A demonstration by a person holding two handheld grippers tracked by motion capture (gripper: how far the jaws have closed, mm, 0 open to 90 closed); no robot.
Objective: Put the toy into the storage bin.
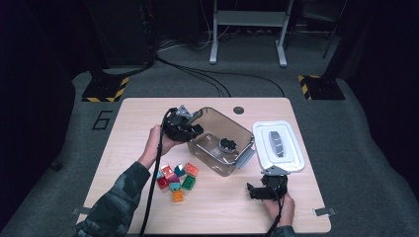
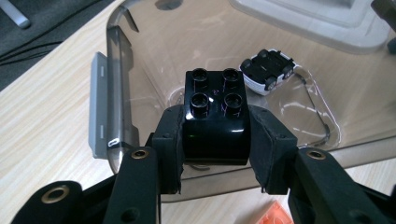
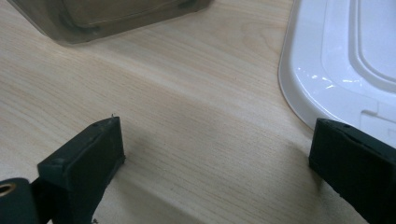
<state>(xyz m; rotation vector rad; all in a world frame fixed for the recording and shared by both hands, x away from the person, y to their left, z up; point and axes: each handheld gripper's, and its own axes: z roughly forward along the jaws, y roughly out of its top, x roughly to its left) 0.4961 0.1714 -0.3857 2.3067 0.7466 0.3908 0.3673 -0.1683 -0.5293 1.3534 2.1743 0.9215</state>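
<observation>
My left gripper (image 2: 215, 140) is shut on a black four-stud brick (image 2: 215, 112), held over the near rim of a clear smoky plastic tub (image 2: 116, 84). In the high view that left gripper (image 1: 184, 126) hangs at the tub's (image 1: 207, 148) left end. A small black and white toy car (image 2: 268, 70) lies upside down on the tub's floor; from above the car (image 1: 228, 144) shows in the tub's middle. My right gripper (image 3: 215, 154) stands open just above bare wood, with nothing between its fingers; it rests near the front right of the table (image 1: 267, 190).
The tub's white lid (image 1: 277, 145) lies flat to the right of the tub, and its edge (image 3: 336, 60) is close to my right gripper. Several coloured bricks (image 1: 176, 178) sit in a loose pile at the front left. The table (image 1: 133, 118) has bare wood elsewhere.
</observation>
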